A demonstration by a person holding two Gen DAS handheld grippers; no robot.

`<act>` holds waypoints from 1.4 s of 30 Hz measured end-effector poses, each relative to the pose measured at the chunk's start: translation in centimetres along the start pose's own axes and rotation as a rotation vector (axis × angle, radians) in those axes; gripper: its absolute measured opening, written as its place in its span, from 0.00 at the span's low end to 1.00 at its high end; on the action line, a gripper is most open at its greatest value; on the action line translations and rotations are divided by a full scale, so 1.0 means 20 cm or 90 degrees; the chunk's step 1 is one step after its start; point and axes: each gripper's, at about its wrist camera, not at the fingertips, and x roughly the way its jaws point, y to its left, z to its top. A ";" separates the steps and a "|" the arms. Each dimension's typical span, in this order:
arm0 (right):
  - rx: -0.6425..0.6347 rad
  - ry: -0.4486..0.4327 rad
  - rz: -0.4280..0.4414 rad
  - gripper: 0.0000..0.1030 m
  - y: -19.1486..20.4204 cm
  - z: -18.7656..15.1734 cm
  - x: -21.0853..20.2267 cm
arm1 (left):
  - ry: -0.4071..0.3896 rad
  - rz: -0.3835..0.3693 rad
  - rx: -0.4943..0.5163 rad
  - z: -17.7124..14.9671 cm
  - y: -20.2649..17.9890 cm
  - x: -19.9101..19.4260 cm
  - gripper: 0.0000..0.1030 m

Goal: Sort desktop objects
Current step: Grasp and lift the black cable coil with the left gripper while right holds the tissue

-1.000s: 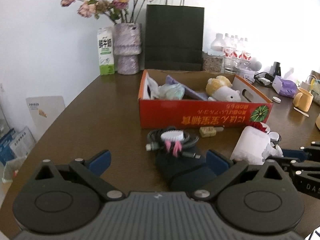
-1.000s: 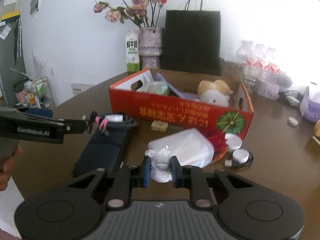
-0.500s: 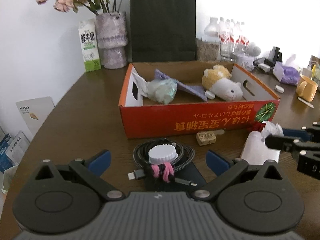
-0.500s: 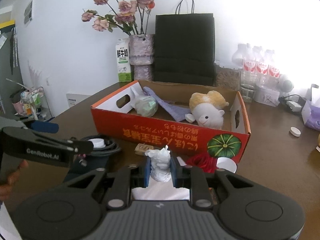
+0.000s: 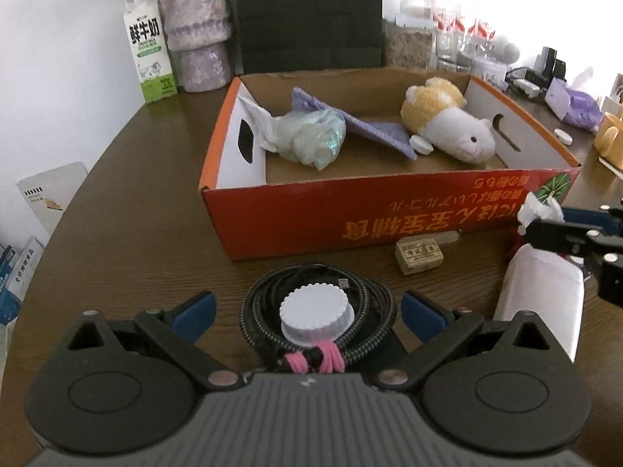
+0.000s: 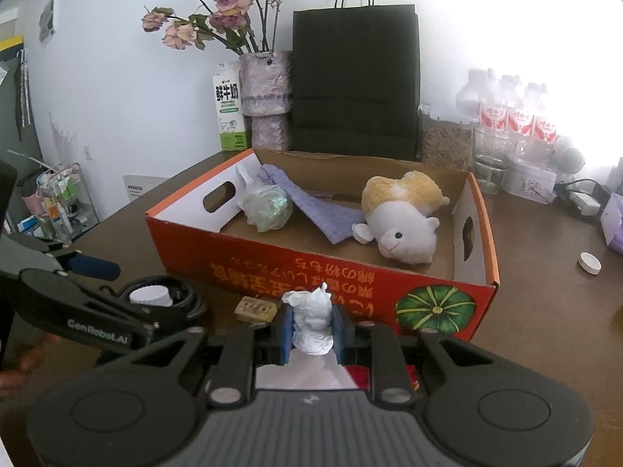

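Observation:
My left gripper [image 5: 307,313] stands open low over the brown table, its blue pads [image 5: 194,311] on either side of a coiled black cable [image 5: 373,303]. The cable has a pink tie and a white cap [image 5: 316,311] resting on it. My right gripper [image 6: 311,325] is shut on the knotted top of a white plastic bag [image 6: 311,317], close in front of the red cardboard box [image 6: 311,272]. In the left wrist view the bag [image 5: 541,303] hangs below that gripper [image 5: 545,229]. Inside the box [image 5: 350,218] lie a plush toy [image 5: 447,124], a purple cloth [image 5: 370,128] and a clear bag [image 5: 311,136].
A small tan block [image 5: 419,253] lies just before the box. Behind the box stand a milk carton [image 5: 150,46], a vase [image 5: 198,31], a black paper bag [image 5: 307,15] and water bottles [image 5: 459,19]. A yellow mug [image 5: 611,136] and a loose white cap [image 6: 590,262] are at the right.
Both grippers have moved forward toward the red box. The right one carried the white bag up to the box front. The left one now straddles the cable coil that lay ahead of it.

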 end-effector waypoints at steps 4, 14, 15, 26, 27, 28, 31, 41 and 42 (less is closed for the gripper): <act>0.005 0.008 0.001 0.19 -0.02 0.00 0.02 | 0.023 -0.006 -0.001 0.02 0.00 0.06 1.00; 0.011 0.016 0.006 0.19 -0.05 -0.01 0.04 | 0.039 -0.039 -0.046 0.02 0.04 0.10 0.87; 0.010 0.016 0.006 0.19 -0.04 -0.01 0.04 | 0.035 -0.040 -0.046 0.02 0.04 0.09 0.87; 0.004 0.002 0.007 0.19 -0.01 -0.01 -0.02 | -0.029 -0.039 -0.052 0.02 0.04 -0.04 0.86; 0.003 -0.001 0.007 0.19 0.00 0.00 -0.03 | -0.037 -0.039 -0.054 0.02 0.04 -0.06 0.86; 0.002 -0.003 0.007 0.19 0.00 0.00 -0.04 | -0.044 -0.039 -0.054 0.02 0.04 -0.08 0.87; -0.002 -0.014 0.008 0.19 0.02 0.01 -0.06 | -0.074 -0.037 -0.056 0.03 0.04 -0.14 0.87; -0.018 -0.083 0.005 0.19 0.04 0.18 -0.13 | -0.193 -0.035 -0.071 0.21 0.04 -0.32 0.87; -0.017 -0.088 0.006 0.19 0.04 0.20 -0.13 | -0.203 -0.035 -0.073 0.24 0.04 -0.32 0.87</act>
